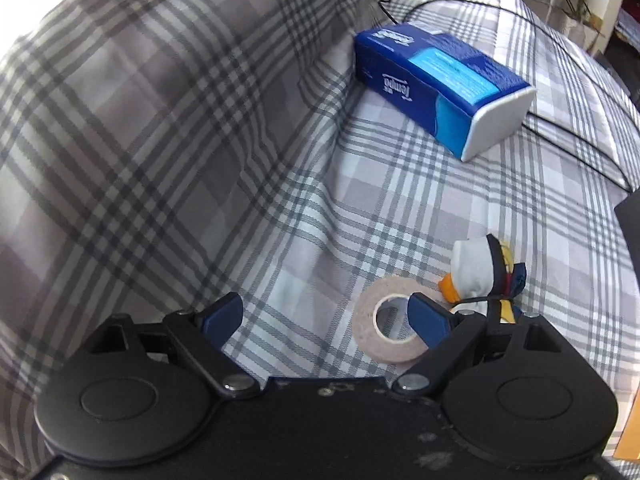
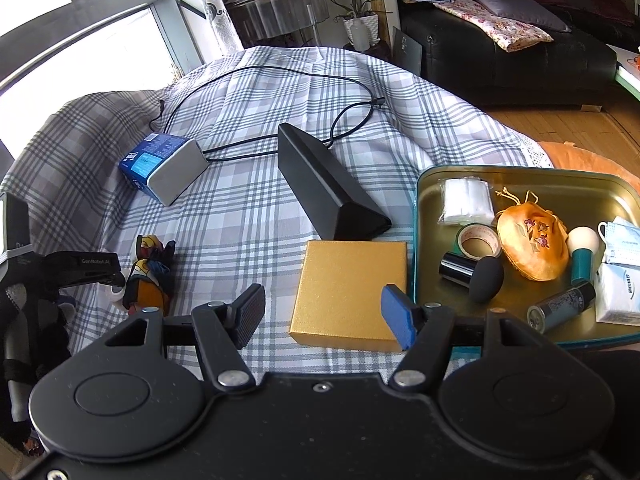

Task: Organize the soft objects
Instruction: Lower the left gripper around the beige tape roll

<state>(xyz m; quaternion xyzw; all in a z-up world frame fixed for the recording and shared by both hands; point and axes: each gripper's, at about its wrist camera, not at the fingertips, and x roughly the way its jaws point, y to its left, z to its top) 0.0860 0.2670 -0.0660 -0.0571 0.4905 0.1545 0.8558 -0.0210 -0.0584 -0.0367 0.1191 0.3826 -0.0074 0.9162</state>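
A blue tissue pack (image 1: 436, 76) lies on the plaid cloth, also in the right wrist view (image 2: 162, 166). A small duck plush (image 1: 484, 272) lies beside a tape roll (image 1: 392, 330); the plush also shows in the right wrist view (image 2: 150, 276). My left gripper (image 1: 328, 320) is open and empty, its right finger over the tape roll. My right gripper (image 2: 324, 314) is open and empty above a gold box (image 2: 348, 292). A green tray (image 2: 424, 184) holds an orange pouch (image 2: 532, 244), a plastic packet (image 2: 466, 200), tissue packs and other small items.
A black wedge-shaped box (image 2: 328, 184) and a black cable (image 2: 280, 76) lie on the cloth. A plaid cushion (image 1: 140, 120) rises at the left. The left gripper body (image 2: 80, 268) shows in the right wrist view. A black sofa (image 2: 500, 52) stands beyond.
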